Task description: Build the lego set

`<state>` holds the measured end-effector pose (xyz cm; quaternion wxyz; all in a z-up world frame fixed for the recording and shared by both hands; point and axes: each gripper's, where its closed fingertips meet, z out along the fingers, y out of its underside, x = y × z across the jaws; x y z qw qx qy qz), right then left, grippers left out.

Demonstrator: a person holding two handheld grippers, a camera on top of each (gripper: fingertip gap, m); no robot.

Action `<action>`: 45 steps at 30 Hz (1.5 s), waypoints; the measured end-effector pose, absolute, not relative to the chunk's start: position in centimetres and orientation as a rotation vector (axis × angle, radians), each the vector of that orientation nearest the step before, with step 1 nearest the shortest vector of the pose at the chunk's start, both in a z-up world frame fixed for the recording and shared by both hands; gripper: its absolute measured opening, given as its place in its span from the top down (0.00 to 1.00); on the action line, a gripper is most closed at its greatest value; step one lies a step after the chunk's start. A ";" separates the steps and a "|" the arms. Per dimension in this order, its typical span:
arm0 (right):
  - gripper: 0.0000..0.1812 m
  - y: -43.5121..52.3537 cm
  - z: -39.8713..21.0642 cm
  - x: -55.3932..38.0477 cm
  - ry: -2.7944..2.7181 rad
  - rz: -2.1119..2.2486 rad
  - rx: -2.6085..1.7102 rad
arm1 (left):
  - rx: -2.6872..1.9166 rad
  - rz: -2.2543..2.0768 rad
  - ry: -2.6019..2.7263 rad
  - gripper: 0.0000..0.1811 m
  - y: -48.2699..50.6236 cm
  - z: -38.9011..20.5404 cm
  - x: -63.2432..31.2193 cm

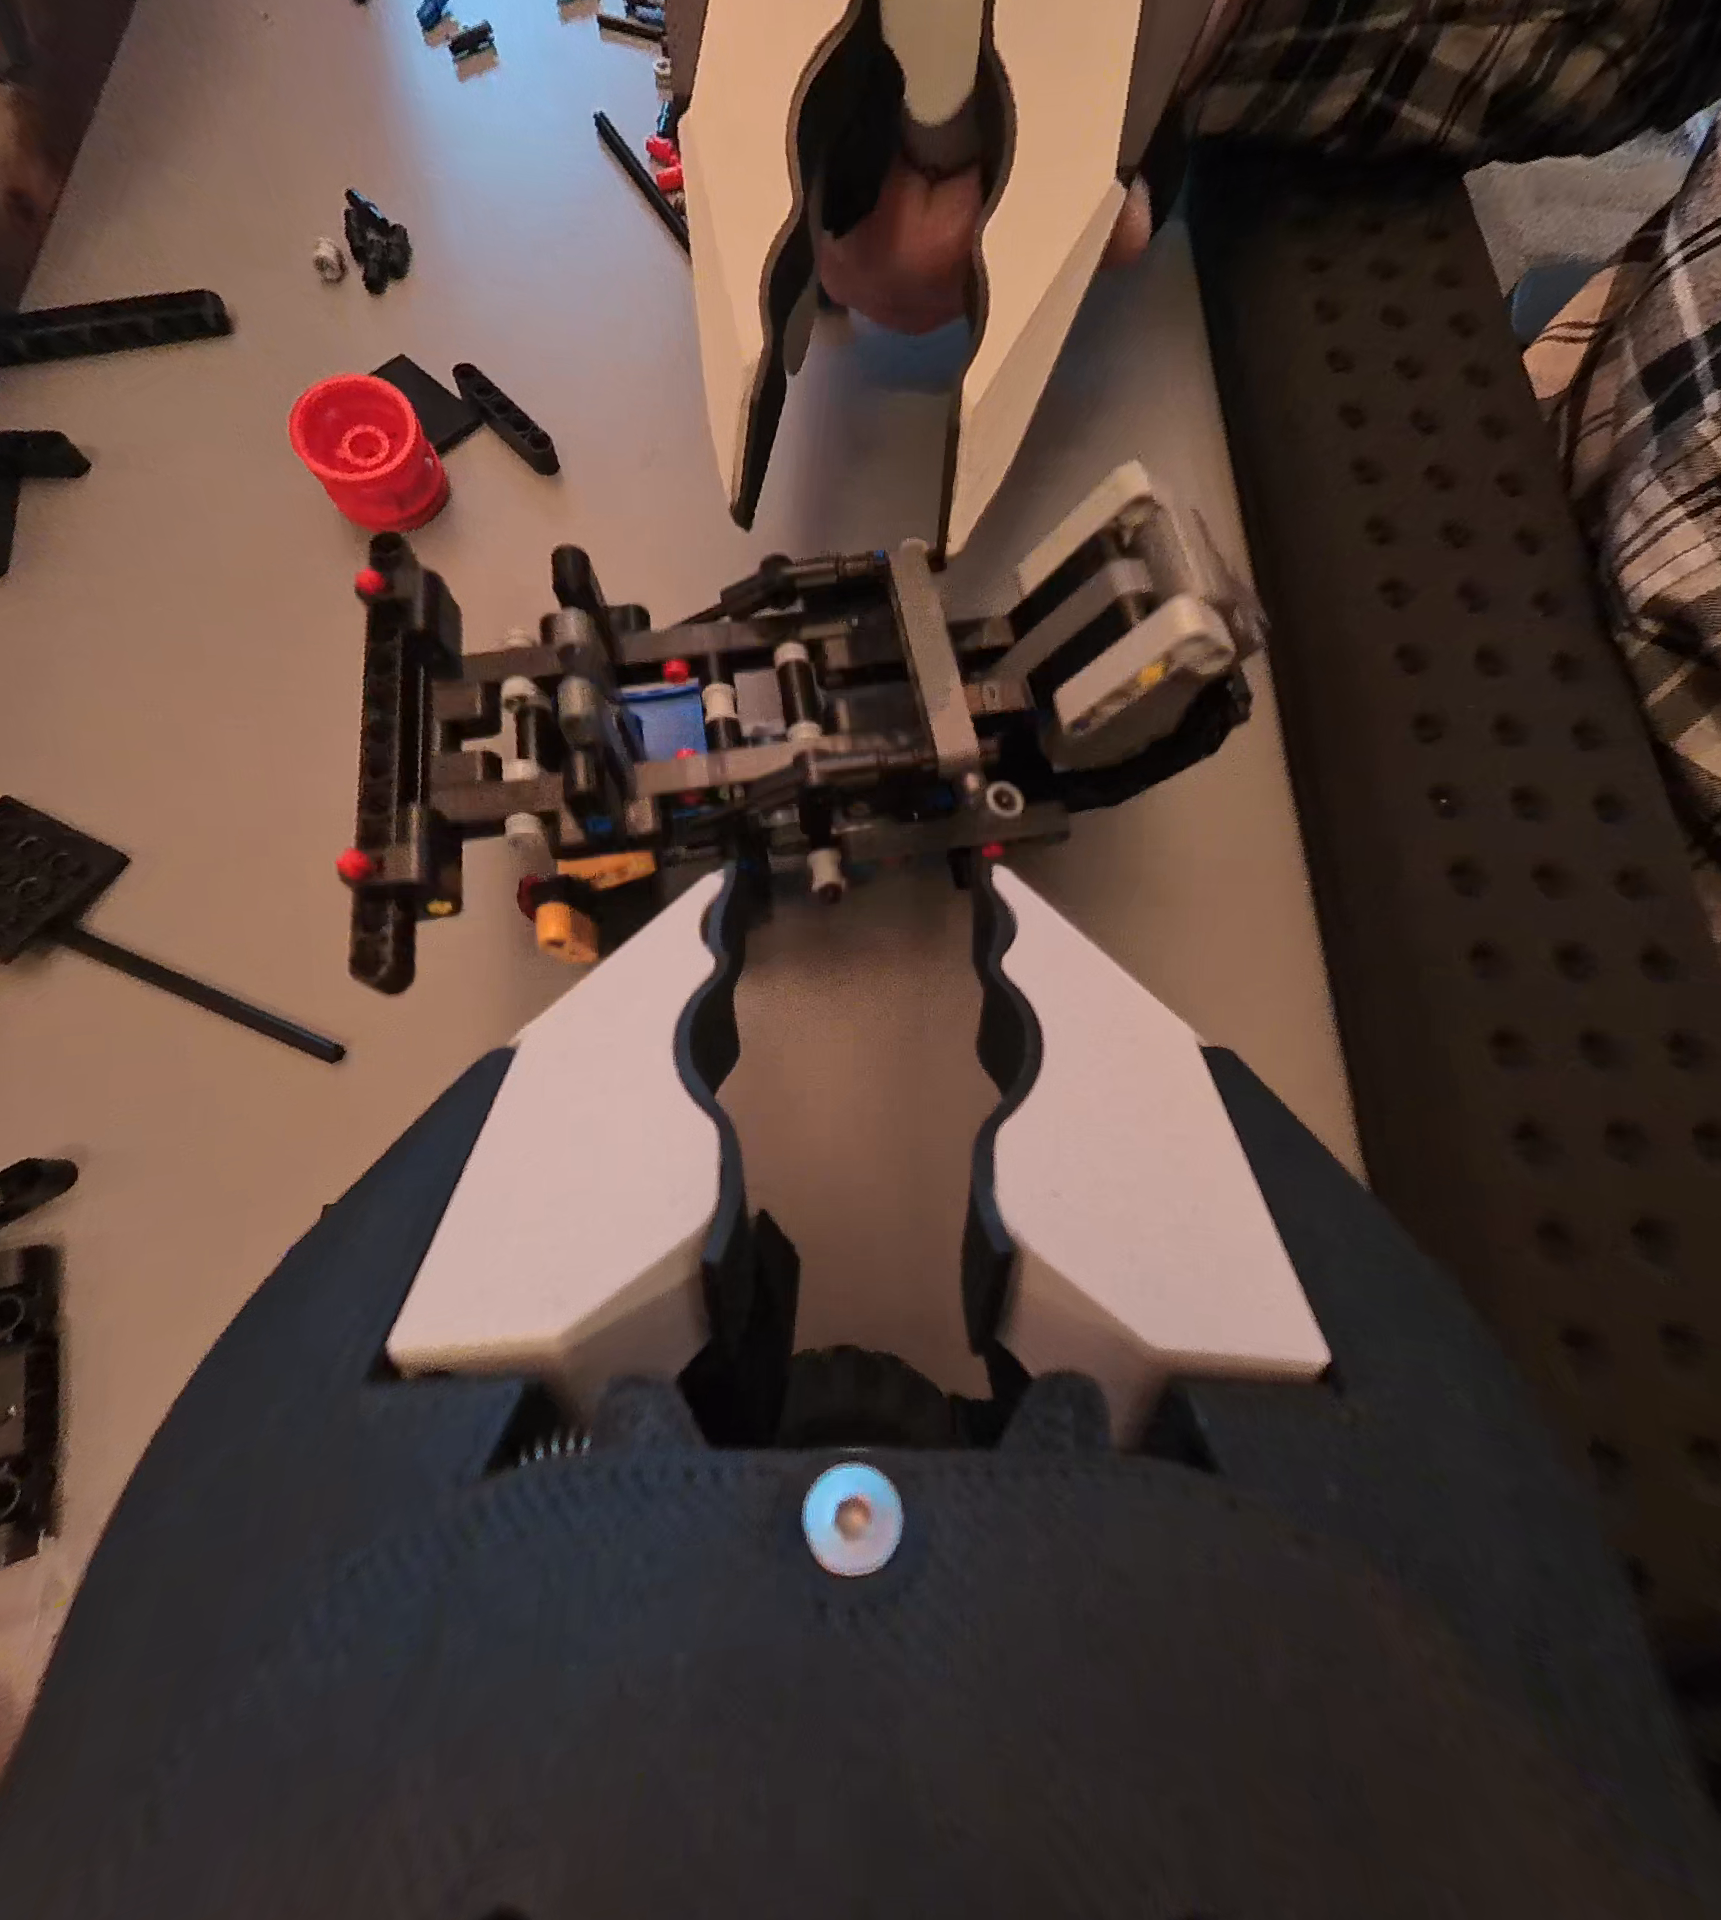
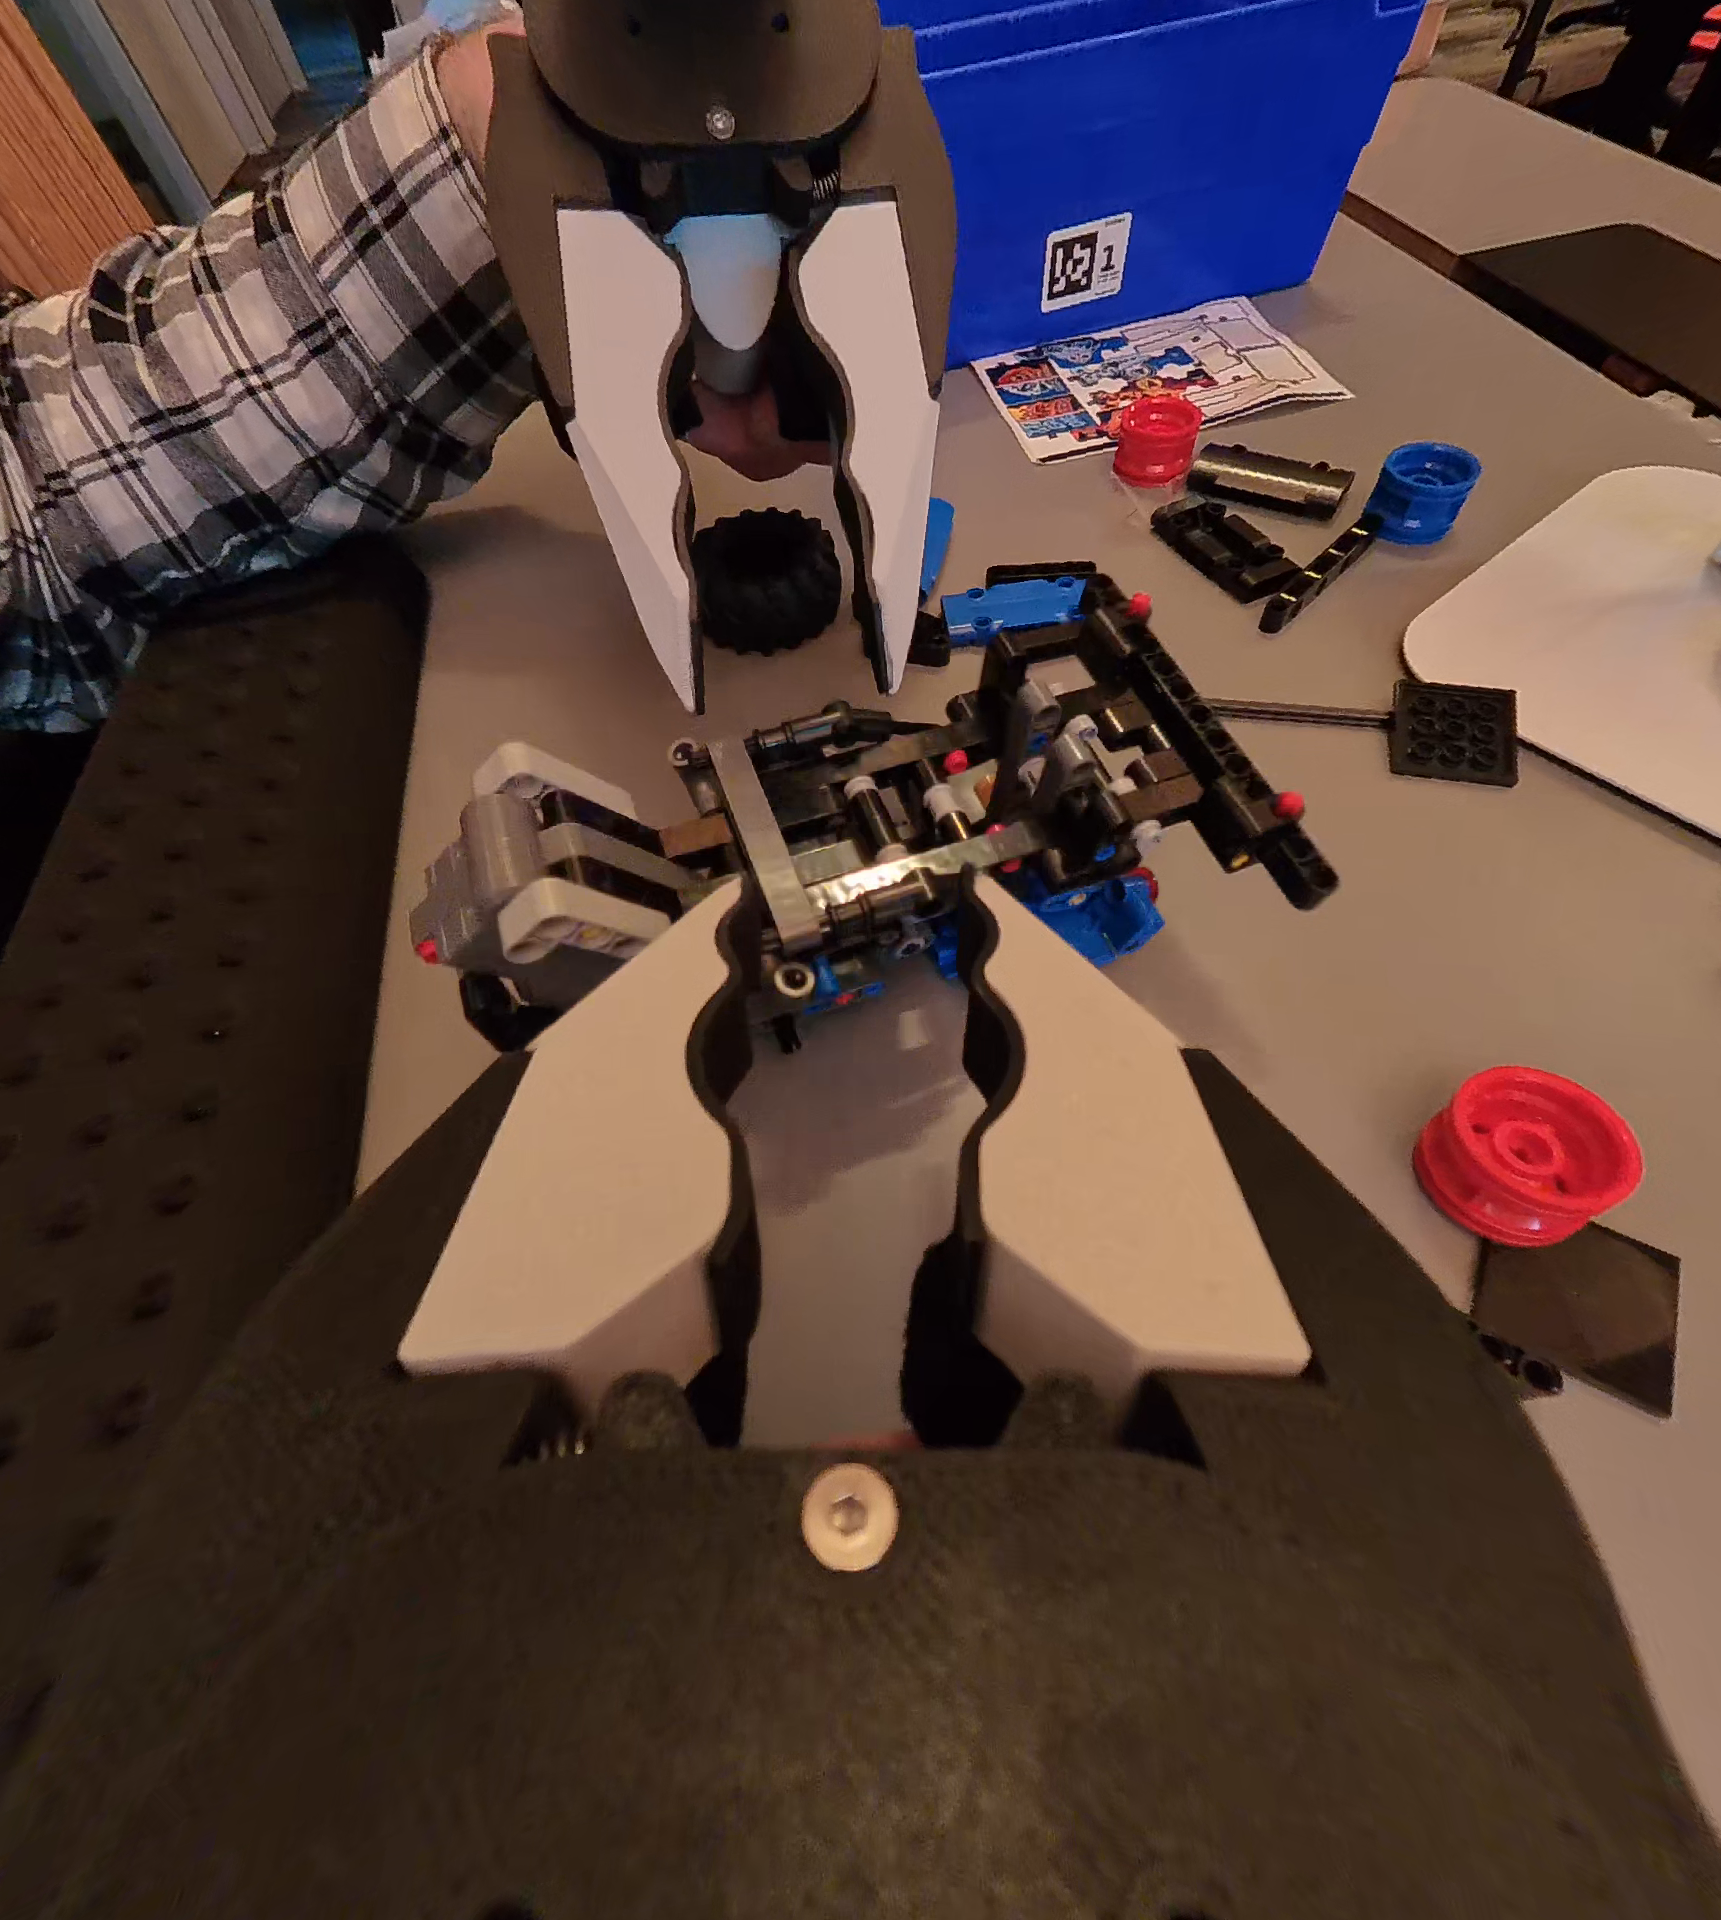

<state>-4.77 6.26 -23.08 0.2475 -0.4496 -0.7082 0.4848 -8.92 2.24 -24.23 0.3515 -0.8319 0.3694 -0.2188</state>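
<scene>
A half-built Lego chassis (image 1: 731, 717) of black and grey beams, with a grey block at one end, lies on the grey table. It also shows in the right wrist view (image 2: 939, 821). My left gripper (image 1: 861, 894) is open, its tips at the chassis's near edge. In the right wrist view the left gripper (image 2: 788, 691) stands just beyond the chassis's far side. My right gripper (image 2: 861, 899) is open, its tips at the opposite edge, and part of the chassis shows between them. In the left wrist view the right gripper (image 1: 845, 530) comes in from the top.
A black pegboard (image 2: 160, 935) borders the table beside the chassis. Loose parts lie around: a red rim (image 2: 1526, 1153), a black tyre (image 2: 768, 582), a blue rim (image 2: 1427, 504), a black plate on an axle (image 2: 1453, 732). A blue bin (image 2: 1147, 156), an instruction sheet (image 2: 1199, 364) and a white board (image 2: 1614, 675) lie farther off.
</scene>
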 end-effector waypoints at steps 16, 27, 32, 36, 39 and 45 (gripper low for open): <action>0.81 6.7 -23.6 -4.6 -1.950 1.318 -1.251 | -2.089 -0.614 0.959 0.75 2.6 -23.7 -7.7; 0.83 6.9 -23.5 -4.6 -1.932 1.332 -1.260 | -2.067 -0.634 0.957 0.81 3.0 -23.9 -7.3; 0.87 6.9 -23.4 -4.6 -1.924 1.347 -1.258 | -2.057 -0.639 0.962 0.83 2.9 -23.9 -7.1; 0.88 7.0 -23.4 -4.6 -1.922 1.349 -1.262 | -2.053 -0.645 0.955 0.83 3.1 -23.9 -7.1; 0.87 7.1 -23.4 -4.6 -1.920 1.339 -1.263 | -2.053 -0.644 0.953 0.83 3.1 -23.9 -7.1; 0.86 7.3 -23.5 -4.7 -1.917 1.326 -1.271 | -2.071 -0.630 0.955 0.83 3.1 -23.9 -6.9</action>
